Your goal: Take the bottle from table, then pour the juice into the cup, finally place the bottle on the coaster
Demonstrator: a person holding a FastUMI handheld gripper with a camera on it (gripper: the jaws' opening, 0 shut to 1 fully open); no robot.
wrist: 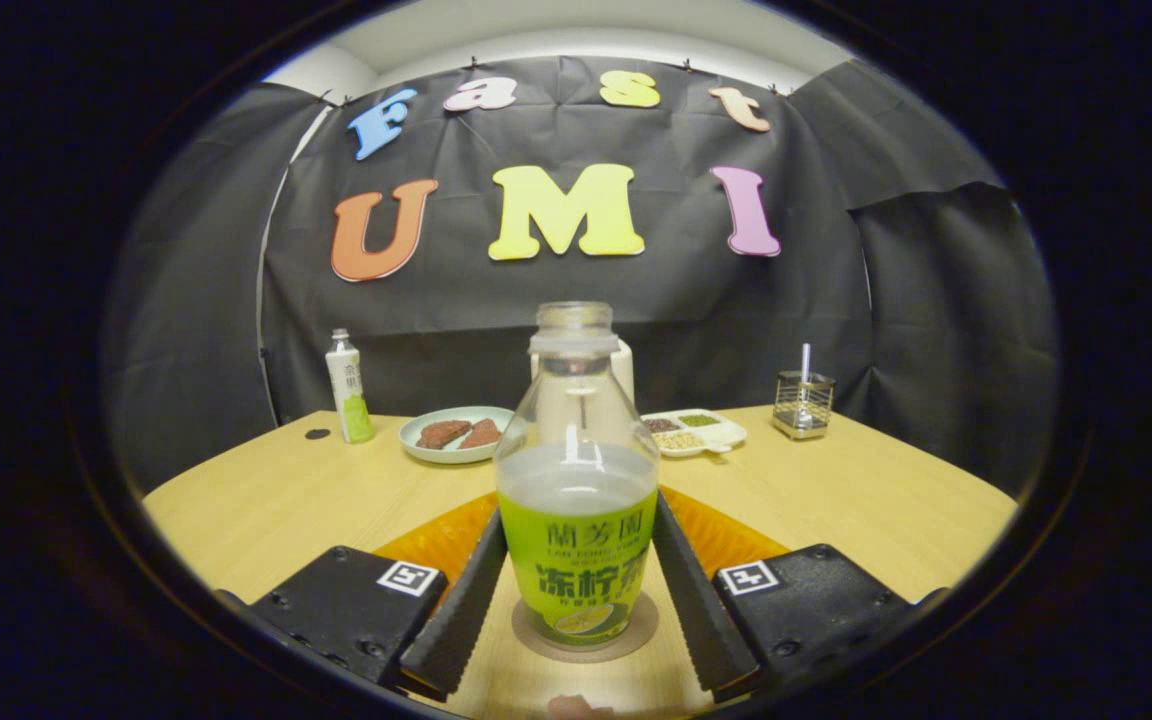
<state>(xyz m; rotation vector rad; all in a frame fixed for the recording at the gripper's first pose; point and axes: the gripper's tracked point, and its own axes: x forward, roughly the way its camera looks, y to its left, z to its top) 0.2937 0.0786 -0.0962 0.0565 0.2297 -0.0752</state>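
the clear glass bottle with a green label, uncapped and part full of pale juice, stands upright on a round brown coaster on the light wooden worktop. the black tongs flank it, one ribbed finger along each side of the label; whether they press on the glass or stand just off it i cannot tell. an orange mat lies behind the coaster. farther back sit a small white bottle with a green base, a pale green plate of brown pieces, a white divided tray of grains, a white cup behind the bottle's neck, and a wire holder.
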